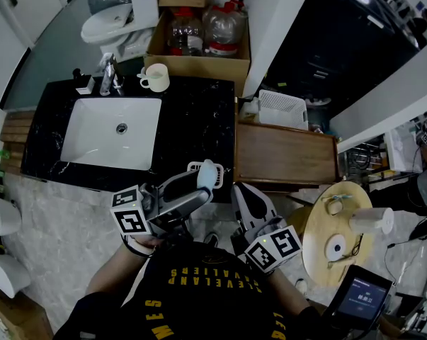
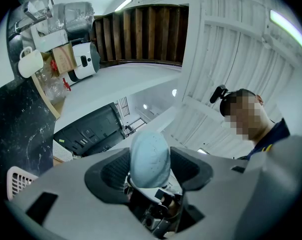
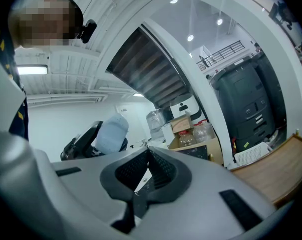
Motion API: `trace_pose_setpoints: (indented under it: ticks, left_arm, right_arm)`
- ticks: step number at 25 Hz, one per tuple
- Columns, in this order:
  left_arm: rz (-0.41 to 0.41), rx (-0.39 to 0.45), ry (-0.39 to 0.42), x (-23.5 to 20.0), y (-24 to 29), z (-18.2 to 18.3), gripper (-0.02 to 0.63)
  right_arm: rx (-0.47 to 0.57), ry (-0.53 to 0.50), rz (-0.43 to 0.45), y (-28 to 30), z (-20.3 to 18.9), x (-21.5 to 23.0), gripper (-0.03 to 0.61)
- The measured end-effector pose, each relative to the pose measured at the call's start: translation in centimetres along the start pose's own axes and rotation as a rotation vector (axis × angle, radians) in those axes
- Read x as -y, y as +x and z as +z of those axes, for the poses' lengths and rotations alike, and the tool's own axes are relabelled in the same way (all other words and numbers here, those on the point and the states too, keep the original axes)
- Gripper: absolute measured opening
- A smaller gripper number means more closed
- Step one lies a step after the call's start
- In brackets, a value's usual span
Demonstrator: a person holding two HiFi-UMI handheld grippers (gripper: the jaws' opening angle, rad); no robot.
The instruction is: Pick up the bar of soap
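Note:
A pale blue oval bar of soap (image 1: 210,173) is clamped between the jaws of my left gripper (image 1: 207,176), lifted above the front right corner of the black counter (image 1: 192,119). In the left gripper view the soap (image 2: 149,158) stands upright between the dark pads, tilted up toward the ceiling. My right gripper (image 1: 247,202) hangs beside it, lower and to the right, jaws closed together with nothing between them. From the right gripper view the soap (image 3: 112,132) and the left gripper (image 3: 90,140) show at the left; its own jaws (image 3: 148,165) meet at the tips.
A white sink (image 1: 112,132) is set in the black counter, with a tap (image 1: 108,75) and a white mug (image 1: 156,77) behind it. A white slotted soap dish (image 1: 197,167) sits at the counter's front edge. A wooden board (image 1: 284,154) and a round wooden table (image 1: 340,232) lie to the right.

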State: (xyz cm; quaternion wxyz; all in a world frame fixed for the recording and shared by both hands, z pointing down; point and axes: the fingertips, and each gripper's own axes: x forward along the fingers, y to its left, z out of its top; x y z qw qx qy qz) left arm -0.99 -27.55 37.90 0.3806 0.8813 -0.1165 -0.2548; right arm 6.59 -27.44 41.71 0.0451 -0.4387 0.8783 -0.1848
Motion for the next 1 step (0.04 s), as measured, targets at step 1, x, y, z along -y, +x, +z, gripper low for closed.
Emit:
trace_pose_setpoints:
  ticks: [1]
  left_arm:
    - [-0.001,0.000,0.001,-0.01,-0.01,-0.02,0.267]
  right_arm:
    - [0.001,0.001,-0.001,-0.02,-0.05,0.01,0.017]
